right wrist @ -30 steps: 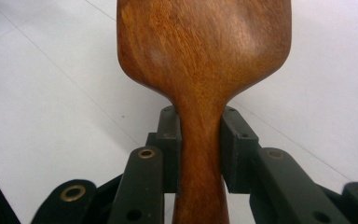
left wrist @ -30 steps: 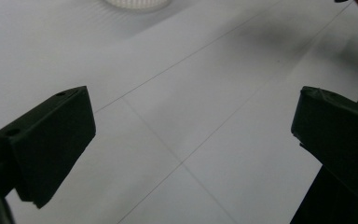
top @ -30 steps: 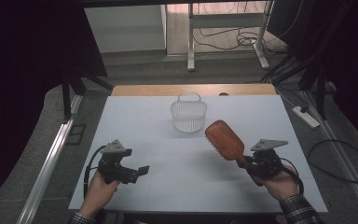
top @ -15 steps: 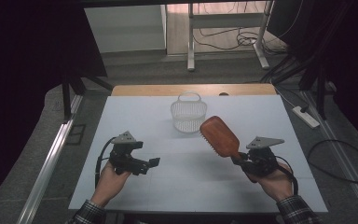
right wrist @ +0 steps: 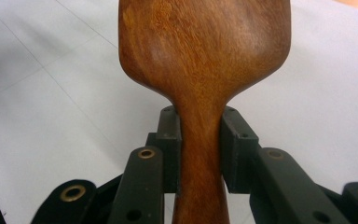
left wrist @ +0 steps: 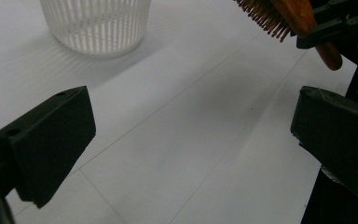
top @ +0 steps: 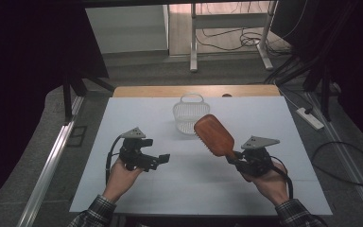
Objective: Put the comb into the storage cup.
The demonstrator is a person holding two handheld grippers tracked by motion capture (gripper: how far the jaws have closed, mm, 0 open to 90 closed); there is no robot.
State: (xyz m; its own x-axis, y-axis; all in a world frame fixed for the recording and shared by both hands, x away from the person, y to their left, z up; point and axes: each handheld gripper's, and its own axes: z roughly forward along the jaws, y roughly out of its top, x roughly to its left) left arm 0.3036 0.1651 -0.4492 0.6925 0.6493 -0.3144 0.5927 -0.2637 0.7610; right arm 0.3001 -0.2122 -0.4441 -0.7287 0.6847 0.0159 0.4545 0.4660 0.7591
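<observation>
We carry the hairbrush (top: 213, 135) toward the white basket (top: 189, 114) at the far middle of the worktop (top: 264, 118) — right claw (right wrist: 200, 149) clamped on its handle, brush raised just near of the basket. Left claw (top: 163, 159) hangs apart, holding nothing. Next we need the brush head over the rim; what the basket holds, we cannot tell.

Both hands closer to the basket

The left gripper (top: 163, 158) has slid toward the right gripper (top: 233, 157); the hairbrush (top: 213, 135) it clamps has come nearer the basket (top: 188, 113), now overlapping its rim.
</observation>
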